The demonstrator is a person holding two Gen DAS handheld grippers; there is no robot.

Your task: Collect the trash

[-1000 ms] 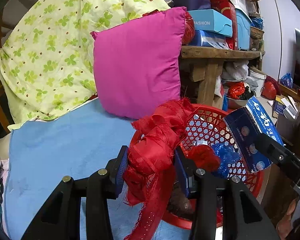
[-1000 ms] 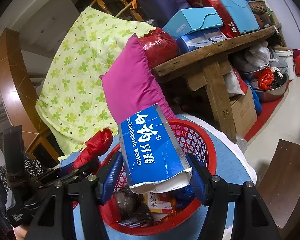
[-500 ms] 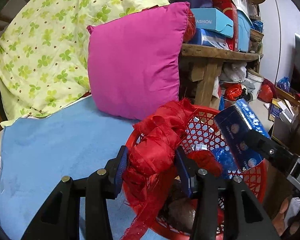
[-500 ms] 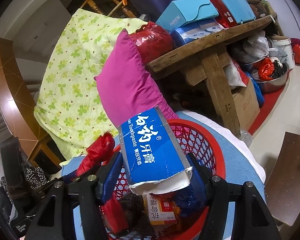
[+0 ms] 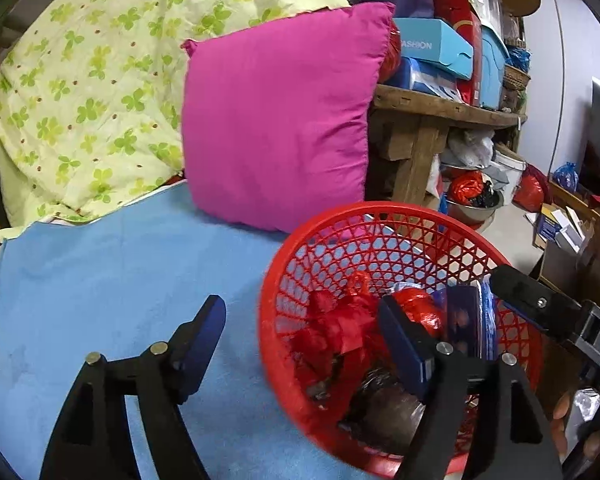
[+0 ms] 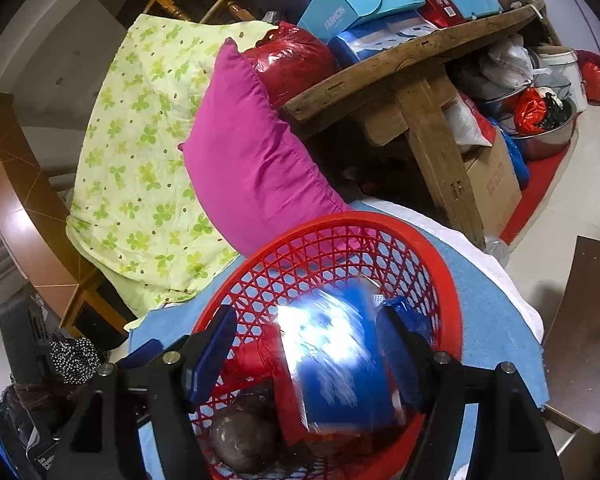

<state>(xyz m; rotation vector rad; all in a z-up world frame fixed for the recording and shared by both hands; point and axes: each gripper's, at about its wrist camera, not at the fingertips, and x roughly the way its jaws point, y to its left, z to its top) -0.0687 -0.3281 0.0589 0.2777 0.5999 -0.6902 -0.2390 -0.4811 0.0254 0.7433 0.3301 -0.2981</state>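
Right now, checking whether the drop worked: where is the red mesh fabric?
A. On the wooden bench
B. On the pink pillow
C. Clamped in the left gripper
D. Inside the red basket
D: the red mesh fabric lies inside the red basket, clear of the opening left gripper.

the basket (image 5: pixel 380 220) sits on the sheet (image 5: pixel 100 280) at lower right of the left wrist view. inside it lie the ribbon scrap (image 5: pixel 340 324) and, to its right, the toothpaste box (image 5: pixel 464 320). the pillow (image 5: pixel 276 120) stands behind the basket, the quilt (image 5: pixel 80 80) at upper left, the wooden bench (image 5: pixel 440 108) at upper right.
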